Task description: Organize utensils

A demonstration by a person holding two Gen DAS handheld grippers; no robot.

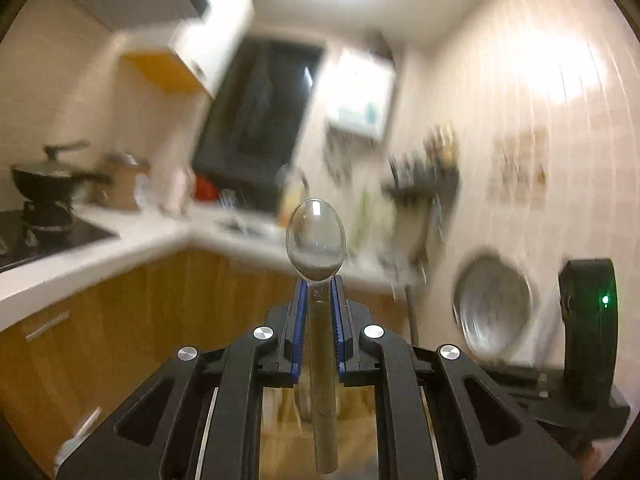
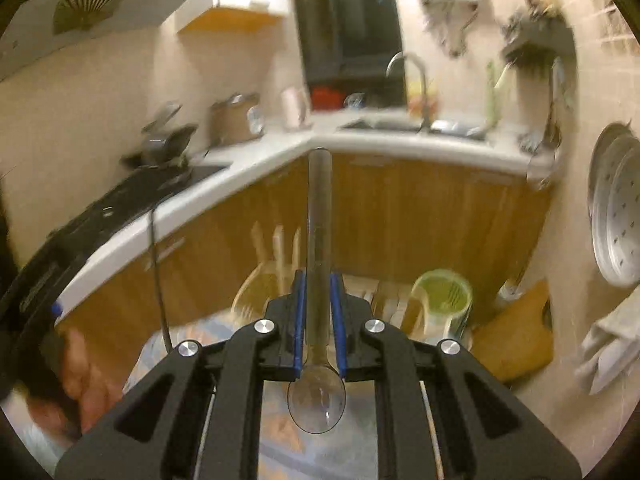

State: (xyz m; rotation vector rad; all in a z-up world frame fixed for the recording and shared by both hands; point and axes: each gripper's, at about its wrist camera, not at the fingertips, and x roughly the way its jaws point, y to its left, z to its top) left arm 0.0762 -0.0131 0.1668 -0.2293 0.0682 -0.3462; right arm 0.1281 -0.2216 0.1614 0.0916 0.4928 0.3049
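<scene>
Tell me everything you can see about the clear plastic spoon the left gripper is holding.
The spoon looks like clear, colourless plastic, with an oval bowl and a long flat handle. The left gripper has its jaws shut on the handle just behind the bowl, blue pads pressing both sides. The bowl points forward past the fingertips, and the handle runs straight back between the jaws toward the camera. It is held up in the air, touching only the pads, with the blurred kitchen showing through the bowl.
</scene>
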